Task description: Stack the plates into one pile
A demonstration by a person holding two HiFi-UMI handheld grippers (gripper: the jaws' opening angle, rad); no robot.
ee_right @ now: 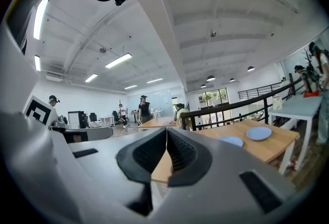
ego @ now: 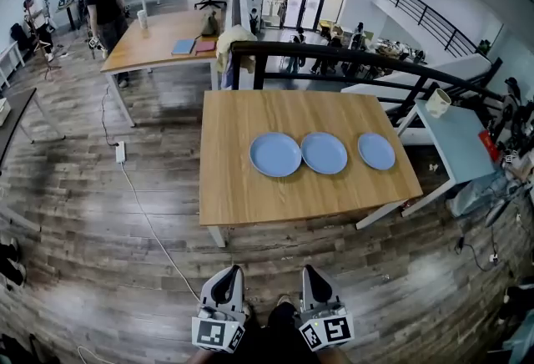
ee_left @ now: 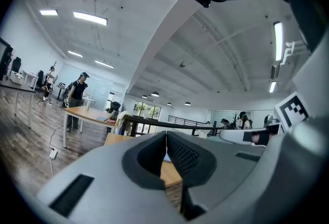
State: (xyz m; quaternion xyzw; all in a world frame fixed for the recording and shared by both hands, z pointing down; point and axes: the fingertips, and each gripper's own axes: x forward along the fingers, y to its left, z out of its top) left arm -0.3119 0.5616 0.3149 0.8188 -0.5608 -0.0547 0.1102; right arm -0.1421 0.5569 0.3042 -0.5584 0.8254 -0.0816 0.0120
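Wooden table (ego: pixel 242 187) is carrying three blue plates (ego: pixel 324 153) lying in a row, unstacked.
Well short of it, the left gripper (ego: pixel 227 275) and right gripper (ego: pixel 314 273) are hanging with jaws pressed together on nothing, guessing because no plate's reachable yet.

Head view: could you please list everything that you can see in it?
plates: three, light blue, in a row on the near table
near table: one, wooden, centre
far table: one, wooden, back left
side table: one, pale, right, cup on it
railing: one, black, behind the near table
people: several, mostly dark clothes, back of the room
left gripper: one, grey, bottom edge, shut
right gripper: one, grey, bottom edge, shut
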